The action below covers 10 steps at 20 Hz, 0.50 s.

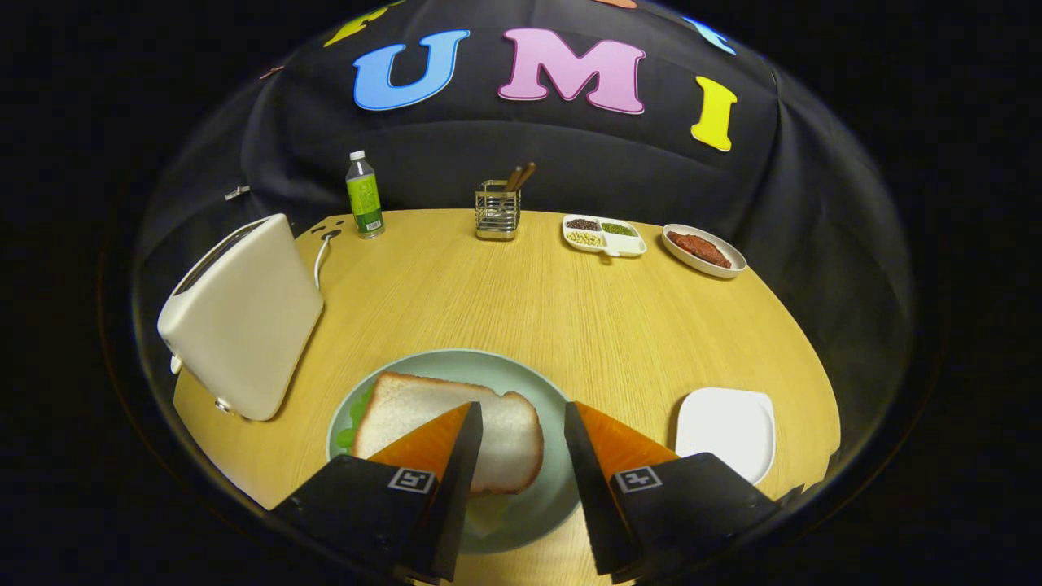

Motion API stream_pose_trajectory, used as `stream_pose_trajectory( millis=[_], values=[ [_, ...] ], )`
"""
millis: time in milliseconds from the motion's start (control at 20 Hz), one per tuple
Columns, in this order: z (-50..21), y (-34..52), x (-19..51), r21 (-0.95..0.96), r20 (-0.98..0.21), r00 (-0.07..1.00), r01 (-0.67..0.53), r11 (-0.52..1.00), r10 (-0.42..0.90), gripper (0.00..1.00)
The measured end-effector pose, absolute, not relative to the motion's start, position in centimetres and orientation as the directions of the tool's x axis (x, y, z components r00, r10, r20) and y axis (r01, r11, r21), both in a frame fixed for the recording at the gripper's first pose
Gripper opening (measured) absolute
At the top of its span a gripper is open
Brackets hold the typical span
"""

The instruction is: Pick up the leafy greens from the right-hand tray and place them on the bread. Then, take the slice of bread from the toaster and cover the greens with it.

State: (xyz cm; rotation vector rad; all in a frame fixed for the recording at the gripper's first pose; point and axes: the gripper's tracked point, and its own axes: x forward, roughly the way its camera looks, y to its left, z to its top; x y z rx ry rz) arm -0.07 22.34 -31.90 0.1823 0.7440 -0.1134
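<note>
The gripper (pixel 521 419) sits low centre of the frame, fingers spread apart w/ nothing between them but a strip of the pale green plate (pixel 537 382). Released, not touching the food as far as can be told. Just ahead of the left finger, partly hidden by it, lies the top slice of bread (pixel 431 415) — white, soft crumb, thin tan crust, rounded corners. It rests on the plate, and the leafy greens (pixel 355 419) peek out from under its left edge, bright and frilly. A pale bit shows below the slice near the left finger; prob. the lower bread, can't be sure.

Judging by how things lie, both steps look done.

Risks from here: the left finger hangs right over the slice, so a pull-back that dips could snag the soft crumb and drag it off the greens. The slice also sits off-centre to the left of the plate — a nudge may slide it over the smooth rim.

Outward: the white toaster (pixel 244 317) at left, smooth, boxy, tilted by the lens, its cord (pixel 320 260) behind it. Lower right, an empty white tray (pixel 728 427), square w/ rounded corners. All on a round, wood-grain table (pixel 529 301). Far edge, upper part of frame: a green-label bottle (pixel 364 195), a wire holder (pixel 497 212) w/ brown-handled utensils, a divided dish (pixel 604 234) of beans and grains, an oval dish (pixel 703 250) w/ reddish meat.
</note>
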Motion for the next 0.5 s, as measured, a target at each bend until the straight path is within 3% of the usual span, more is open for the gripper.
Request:
stream_pose_trajectory(
  millis=[150,500],
  values=[
    [-31.1,21.4,0.2,0.120,-0.667,0.744,0.157,0.980,-0.038,0.99],
    [-24.2,19.1,0.6,0.134,-0.560,0.829,0.098,0.986,-0.006,0.99]
  ],
)
